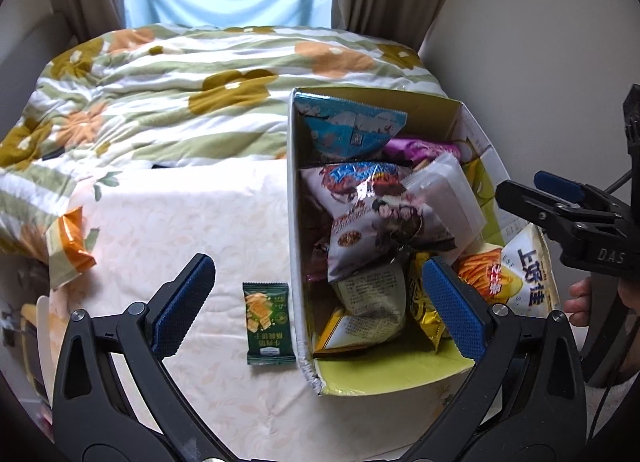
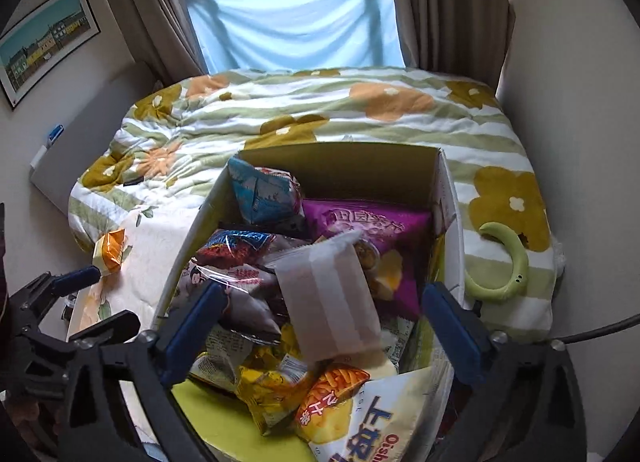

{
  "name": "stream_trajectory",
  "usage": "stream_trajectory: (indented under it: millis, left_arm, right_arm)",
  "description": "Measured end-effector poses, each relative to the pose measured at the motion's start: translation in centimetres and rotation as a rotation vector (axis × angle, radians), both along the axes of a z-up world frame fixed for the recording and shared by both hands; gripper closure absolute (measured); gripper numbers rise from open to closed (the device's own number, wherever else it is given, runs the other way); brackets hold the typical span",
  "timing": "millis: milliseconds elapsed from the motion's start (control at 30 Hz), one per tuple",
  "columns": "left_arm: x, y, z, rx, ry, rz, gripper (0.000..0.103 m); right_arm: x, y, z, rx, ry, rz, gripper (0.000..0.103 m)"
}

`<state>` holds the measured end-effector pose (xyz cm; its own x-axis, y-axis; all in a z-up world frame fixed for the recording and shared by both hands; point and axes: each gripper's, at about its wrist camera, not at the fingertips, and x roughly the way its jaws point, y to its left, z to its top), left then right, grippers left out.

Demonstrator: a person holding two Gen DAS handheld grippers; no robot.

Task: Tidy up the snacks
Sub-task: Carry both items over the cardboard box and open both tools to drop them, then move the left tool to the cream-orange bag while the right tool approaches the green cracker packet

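A cardboard box [image 1: 291, 198] [image 2: 340, 166] stands on the bed, heaped with snack bags. A small green snack packet [image 1: 269, 322] lies flat on the pale cloth just left of the box, between the spread fingers of my left gripper [image 1: 318, 306], which is open and holds nothing. My right gripper [image 2: 322, 332] hangs open over the near end of the box. A translucent white packet [image 2: 332, 302] lies on the pile between its jaws, and neither pad touches it. Each gripper also shows in the other's view: the right gripper [image 1: 528, 186] and the left gripper [image 2: 116, 298].
An orange-and-white packet [image 1: 70, 250] [image 2: 110, 252] lies at the cloth's left edge. A flowered quilt [image 1: 180, 82] covers the bed behind. A green crescent-shaped object [image 2: 508, 262] rests on the quilt right of the box. Walls stand close on both sides, and a window lies beyond.
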<state>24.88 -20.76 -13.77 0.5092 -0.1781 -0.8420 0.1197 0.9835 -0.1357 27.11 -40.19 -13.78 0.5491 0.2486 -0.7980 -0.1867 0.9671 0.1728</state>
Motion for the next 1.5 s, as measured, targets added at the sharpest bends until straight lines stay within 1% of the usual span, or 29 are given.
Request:
stream_trajectory:
  millis: [267, 367, 400, 500, 567, 600, 733, 800, 833, 900, 1133, 1300, 1500]
  left_arm:
    - [-0.9, 0.2, 0.5, 0.007, -0.019, -0.013, 0.001]
    - [-1.5, 0.5, 1.1, 0.008, -0.031, -0.011, 0.001]
    - [-1.7, 0.5, 1.3, 0.009, -0.036, -0.011, 0.001]
    - [-2.5, 1.0, 2.5, 0.019, -0.068, -0.001, 0.001]
    - [-3.1, 1.6, 3.4, 0.026, -0.088, 0.008, 0.001]
    - [-3.4, 2.0, 3.8, 0.032, -0.1, 0.015, 0.001]
    - [-4.8, 4.1, 5.4, 0.057, -0.135, 0.054, 0.001]
    - [-5.3, 5.7, 6.0, 0.075, -0.144, 0.09, 0.001]
    - [-5.5, 6.6, 6.2, 0.077, -0.148, 0.106, 0.001]
    - [-6.0, 8.5, 6.7, 0.074, -0.154, 0.138, 0.001]
    - [-7.0, 16.1, 7.1, 0.066, -0.172, 0.218, 0.001]
    - [-6.3, 22.1, 6.0, 0.058, -0.139, 0.253, 0.001]
    - [-4.2, 28.7, 3.1, 0.03, -0.064, 0.267, 0.001]
  right_arm:
    - [-1.2, 0.1, 0.8, -0.026, -0.037, -0.022, 0.001]
    - [-1.6, 0.3, 1.7, -0.031, -0.044, -0.014, 0.001]
    - [-2.1, 0.3, 2.5, -0.033, -0.061, -0.01, 0.001]
    - [-2.9, 1.0, 3.9, -0.052, -0.09, -0.013, 0.001]
    - [-3.1, 1.2, 4.2, -0.051, -0.096, -0.009, 0.001]
    - [-3.5, 1.8, 5.1, -0.04, -0.114, 0.006, 0.001]
    - [-4.4, 3.8, 6.6, -0.001, -0.158, 0.051, 0.001]
    - [-4.5, 4.3, 6.9, 0.002, -0.168, 0.06, 0.001]
    - [-4.9, 5.8, 7.4, -0.004, -0.197, 0.07, 0.001]
    - [-5.2, 7.5, 7.8, -0.003, -0.215, 0.089, 0.001]
    - [-5.9, 13.9, 7.9, -0.001, -0.23, 0.127, 0.001]
    - [-6.0, 19.2, 7.1, 0.023, -0.222, 0.128, 0.001]
    - [-5.6, 24.7, 4.4, 0.026, -0.188, 0.076, 0.001]
